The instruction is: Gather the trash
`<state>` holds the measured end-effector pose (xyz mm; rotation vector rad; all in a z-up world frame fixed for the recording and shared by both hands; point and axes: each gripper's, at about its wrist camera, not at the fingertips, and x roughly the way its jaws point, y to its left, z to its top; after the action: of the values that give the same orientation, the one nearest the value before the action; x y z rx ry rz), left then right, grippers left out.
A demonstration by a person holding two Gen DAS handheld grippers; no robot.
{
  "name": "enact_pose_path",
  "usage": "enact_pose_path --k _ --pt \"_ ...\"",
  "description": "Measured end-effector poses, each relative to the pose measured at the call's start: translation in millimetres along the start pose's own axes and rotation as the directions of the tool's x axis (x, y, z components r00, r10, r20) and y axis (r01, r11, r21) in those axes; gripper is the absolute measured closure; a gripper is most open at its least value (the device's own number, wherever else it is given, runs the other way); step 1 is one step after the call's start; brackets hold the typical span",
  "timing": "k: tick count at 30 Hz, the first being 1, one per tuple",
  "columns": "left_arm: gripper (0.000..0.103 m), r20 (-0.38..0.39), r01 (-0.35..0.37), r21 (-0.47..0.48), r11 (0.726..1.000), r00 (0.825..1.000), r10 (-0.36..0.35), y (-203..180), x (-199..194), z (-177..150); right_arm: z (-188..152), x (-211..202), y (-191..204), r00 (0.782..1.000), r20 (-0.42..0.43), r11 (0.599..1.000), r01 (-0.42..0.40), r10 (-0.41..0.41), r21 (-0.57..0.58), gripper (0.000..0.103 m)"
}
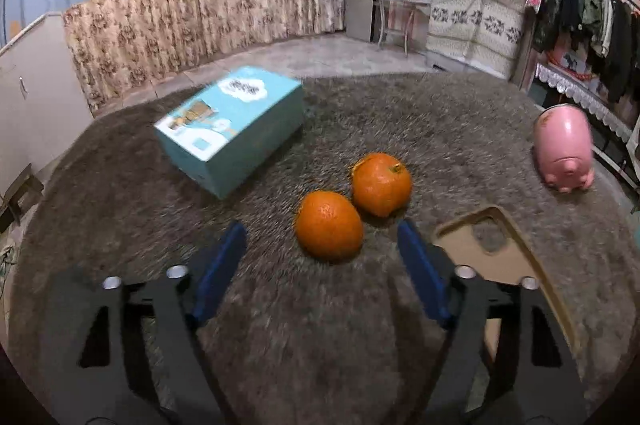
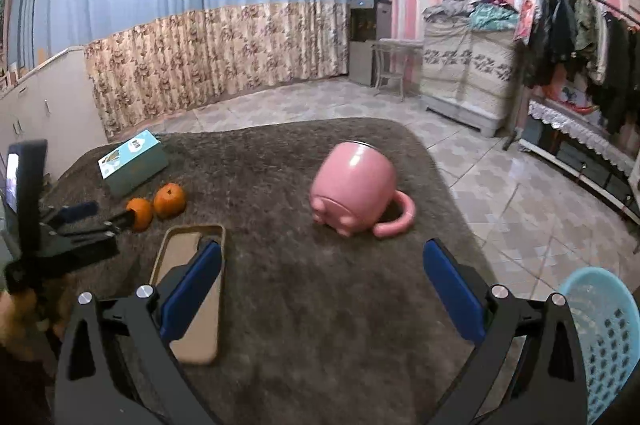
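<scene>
Two oranges lie on the grey shaggy table cover [image 1: 420, 113]: a near orange [image 1: 329, 225] and a far orange [image 1: 381, 183] with torn peel. My left gripper [image 1: 322, 239] is open, its blue fingers on either side of the near orange, just short of it. A teal box [image 1: 232, 125] lies behind to the left. My right gripper [image 2: 322, 261] is open and empty, above the cover, in front of a pink pig-shaped mug [image 2: 352, 191] lying tipped over. The right wrist view also shows the oranges [image 2: 170, 200], the box [image 2: 134, 161] and the left gripper [image 2: 106, 215].
A beige phone case [image 2: 192, 285] lies flat by my right gripper's left finger; it also shows in the left wrist view [image 1: 504, 257]. A light blue plastic basket [image 2: 604, 341] stands off the table's right edge. Tiled floor, curtains, a clothes rack and cabinets surround the table.
</scene>
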<state>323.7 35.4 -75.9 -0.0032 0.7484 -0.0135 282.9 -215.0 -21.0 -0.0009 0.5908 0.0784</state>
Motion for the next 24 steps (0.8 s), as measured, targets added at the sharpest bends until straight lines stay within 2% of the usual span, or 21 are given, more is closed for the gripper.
enact_pose_path --k 1,3,6,9,12,14,16,19,21,23,24 --pt "0.05 -0.029 0.023 -0.011 1.0 0.999 -0.023 3.5 8.3 1.3 0.9 5.6 4.1 1.0 -0.006 1.0 -0.011 0.011 -0.007 0.005" --pt "0.065 -0.065 0.079 -0.044 0.996 0.995 -0.082 9.0 17.3 2.0 4.4 15.6 15.2 0.999 -0.018 0.999 -0.028 0.028 -0.031 0.005" --pt "0.075 -0.046 0.117 -0.075 0.99 0.992 -0.12 15.8 14.2 0.8 9.1 26.9 32.4 0.998 -0.032 0.997 -0.047 0.045 -0.063 0.005" --pt "0.076 -0.011 0.102 -0.08 0.992 0.995 -0.103 27.6 -1.1 2.5 12.4 38.2 55.4 0.994 -0.055 0.992 -0.096 0.091 -0.082 0.005" --pt "0.076 0.043 0.038 -0.076 0.996 0.998 -0.035 49.7 -29.3 3.8 15.2 53.2 87.5 0.989 -0.079 0.982 -0.131 0.121 -0.138 0.006" --pt "0.076 0.069 -0.007 -0.082 0.997 0.998 0.012 66.8 -46.6 3.3 16.6 66.8 110.3 0.983 -0.11 0.97 -0.163 0.145 -0.178 0.011" --pt "0.076 0.083 -0.047 -0.098 0.994 0.995 0.055 85.4 -60.1 3.1 18.0 79.7 124.4 0.976 -0.146 0.964 -0.187 0.16 -0.189 0.022" --pt "0.076 0.101 -0.082 -0.129 0.988 0.99 0.096 116.5 -76.4 -1.2 20.4 95.0 141.4 0.96 -0.189 0.958 -0.237 0.206 -0.162 0.025" --pt "0.076 0.107 -0.095 -0.148 0.984 0.988 0.112 128.1 -82.6 -4.5 19.4 105.8 151.8 0.955 -0.217 0.955 -0.24 0.2 -0.174 0.026" --pt "0.076 0.103 -0.106 -0.167 0.98 0.987 0.124 139.4 -84.3 -6.6 18.0 116.1 159.4 0.949 -0.245 0.954 -0.244 0.198 -0.173 0.033" --pt "0.076 0.097 -0.111 -0.174 0.978 0.987 0.129 143.4 -83.8 -8.5 17.5 123.0 162.5 0.941 -0.266 0.954 -0.255 0.208 -0.157 0.041"
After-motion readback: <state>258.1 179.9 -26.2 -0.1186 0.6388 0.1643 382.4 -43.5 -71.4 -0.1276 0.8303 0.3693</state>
